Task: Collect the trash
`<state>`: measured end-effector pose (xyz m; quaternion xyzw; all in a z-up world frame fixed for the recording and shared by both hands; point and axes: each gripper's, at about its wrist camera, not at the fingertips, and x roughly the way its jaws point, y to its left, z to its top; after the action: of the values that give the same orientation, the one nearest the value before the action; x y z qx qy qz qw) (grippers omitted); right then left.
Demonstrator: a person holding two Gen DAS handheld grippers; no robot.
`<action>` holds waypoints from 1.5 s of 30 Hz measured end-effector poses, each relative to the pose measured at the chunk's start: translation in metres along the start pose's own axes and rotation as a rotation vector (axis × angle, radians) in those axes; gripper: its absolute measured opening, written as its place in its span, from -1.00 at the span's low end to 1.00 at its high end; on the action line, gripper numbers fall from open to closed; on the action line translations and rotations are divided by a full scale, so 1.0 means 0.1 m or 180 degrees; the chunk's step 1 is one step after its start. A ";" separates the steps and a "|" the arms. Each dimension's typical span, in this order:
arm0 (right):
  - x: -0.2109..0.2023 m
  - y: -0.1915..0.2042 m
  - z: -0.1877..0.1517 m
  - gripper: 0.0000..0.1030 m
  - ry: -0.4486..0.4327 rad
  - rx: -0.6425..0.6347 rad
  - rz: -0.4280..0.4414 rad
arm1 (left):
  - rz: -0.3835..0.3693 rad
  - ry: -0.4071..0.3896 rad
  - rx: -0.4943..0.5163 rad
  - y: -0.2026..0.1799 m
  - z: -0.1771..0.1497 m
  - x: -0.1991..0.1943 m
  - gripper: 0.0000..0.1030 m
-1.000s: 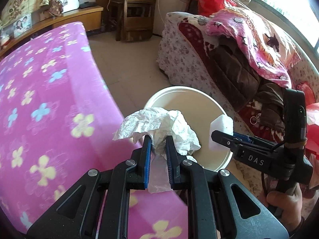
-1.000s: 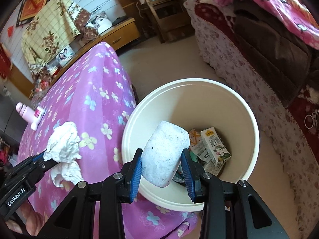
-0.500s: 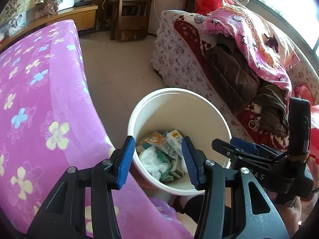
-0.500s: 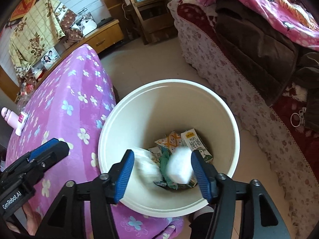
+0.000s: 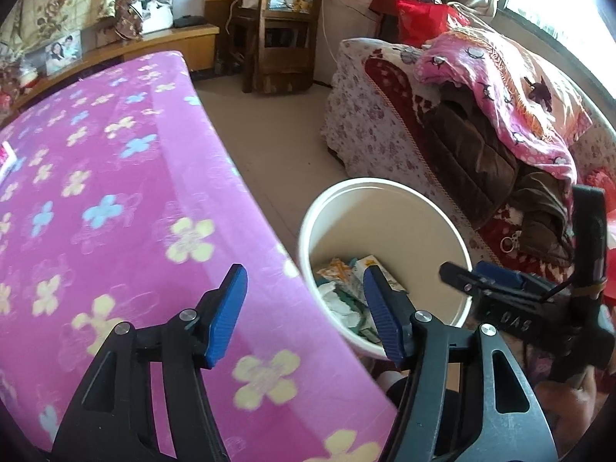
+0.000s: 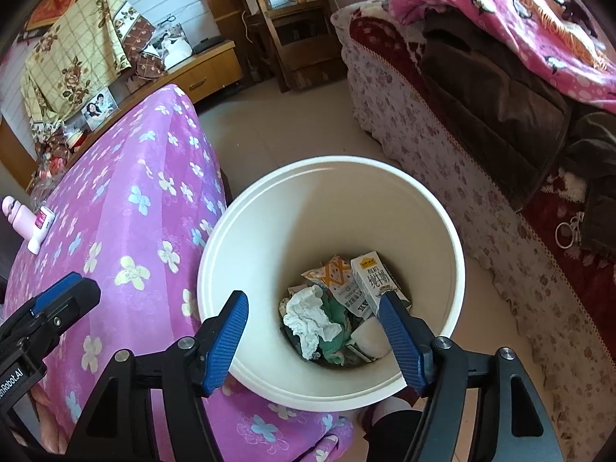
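A white bin (image 6: 435, 227) stands on the floor beside the pink flowered table (image 6: 127, 208). Inside it lie a crumpled white tissue (image 6: 310, 317), a white foam block (image 6: 371, 340), a milk carton (image 6: 375, 279) and snack wrappers. My right gripper (image 6: 313, 331) hangs over the bin, its jaws opening with nothing between them. My left gripper (image 5: 304, 310) hovers over the table's edge (image 5: 269, 246) next to the bin (image 5: 389, 192), jaws also opening and empty. Each gripper shows in the other's view: the left gripper (image 6: 57, 300) at left, the right gripper (image 5: 477, 281) at right.
A pink bottle (image 6: 23, 219) and a small white tube (image 6: 40, 229) stand on the table's far left. A sofa (image 6: 481, 123) piled with blankets and clothes runs along the right. A wooden shelf unit (image 5: 283, 27) and a low cabinet (image 6: 208, 69) stand at the back.
Both grippers let go of their loads: the tissue and the foam block fell into the bin. Both jaws widened. The left gripper shifted back over the table's edge.
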<state>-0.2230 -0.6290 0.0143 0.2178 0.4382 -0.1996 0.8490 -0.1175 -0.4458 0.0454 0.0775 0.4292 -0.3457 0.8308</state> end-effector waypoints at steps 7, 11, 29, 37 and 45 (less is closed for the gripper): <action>-0.27 0.13 -0.02 0.33 -0.0288 -0.0072 -0.0005 | 0.0170 -0.0220 0.0072 0.11 -0.11 -0.29 0.20; -0.48 0.28 -0.10 0.39 -0.0486 -0.0161 0.0037 | 0.0433 -0.0385 0.0241 0.10 -0.16 -0.48 0.20; -1.51 0.85 -0.29 0.72 -0.1391 -0.0346 0.0018 | 0.0445 -0.1212 0.0185 0.22 -0.22 -1.61 0.53; -1.84 1.05 -0.32 0.90 -0.1660 -0.0420 0.0007 | 0.0431 -0.1444 0.0139 0.32 -0.27 -1.99 0.57; -2.01 1.20 -0.37 0.93 -0.1776 -0.0531 -0.0013 | 0.0488 -0.1530 0.0120 0.35 -0.31 -2.15 0.57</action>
<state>-0.2915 -0.4804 0.1855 0.0830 0.2031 -0.2168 0.9512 -0.1996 -0.2973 0.1848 0.0409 0.2056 -0.2981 0.9312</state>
